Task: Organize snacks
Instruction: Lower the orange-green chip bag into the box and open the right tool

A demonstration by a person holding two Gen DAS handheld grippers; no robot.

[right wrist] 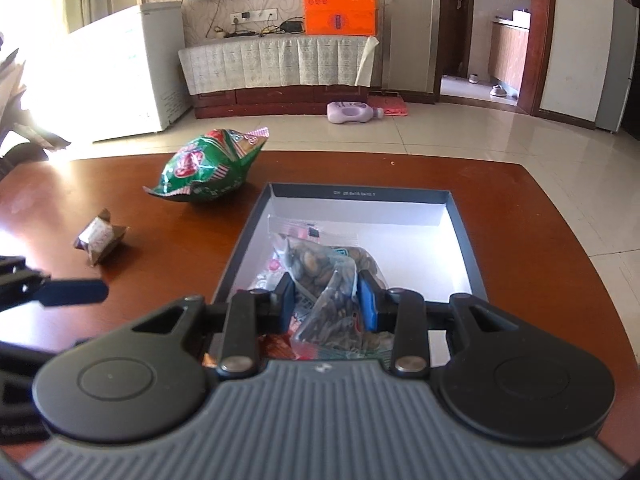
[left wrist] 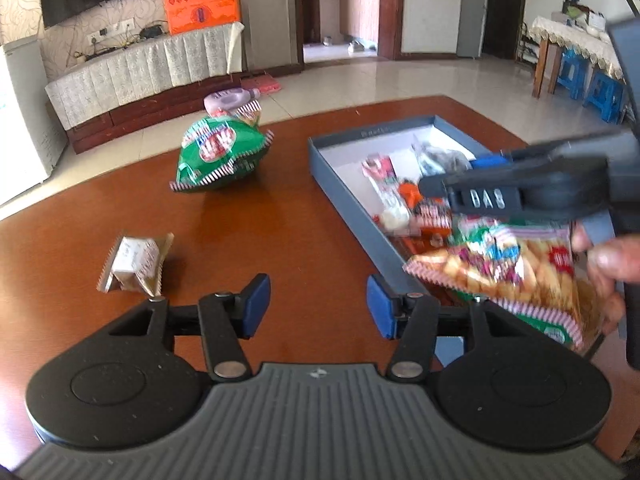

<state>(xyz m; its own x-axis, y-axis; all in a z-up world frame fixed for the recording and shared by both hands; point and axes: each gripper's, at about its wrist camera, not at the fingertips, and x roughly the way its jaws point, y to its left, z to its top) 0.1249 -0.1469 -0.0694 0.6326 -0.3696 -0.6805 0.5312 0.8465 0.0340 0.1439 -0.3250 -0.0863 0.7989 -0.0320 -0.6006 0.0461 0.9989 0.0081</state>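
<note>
A grey box (left wrist: 352, 208) (right wrist: 240, 256) with a white floor stands on the brown table and holds several snack packets. My right gripper (right wrist: 326, 302) is shut on a clear bag of sunflower seeds (right wrist: 328, 276) just above the box. In the left wrist view the right gripper (left wrist: 452, 192) hangs over the box, blurred, with a cracker bag (left wrist: 508, 276) under it. My left gripper (left wrist: 318, 306) is open and empty above bare table left of the box. A green puffed bag (left wrist: 220, 152) (right wrist: 208, 168) and a small brown-and-white packet (left wrist: 136, 264) (right wrist: 100, 240) lie on the table.
The table's far edge (right wrist: 360, 158) is just behind the box. Beyond it are a tiled floor with a purple bottle (right wrist: 352, 112), a covered TV cabinet with an orange box (right wrist: 338, 4), and a white freezer (right wrist: 124, 68).
</note>
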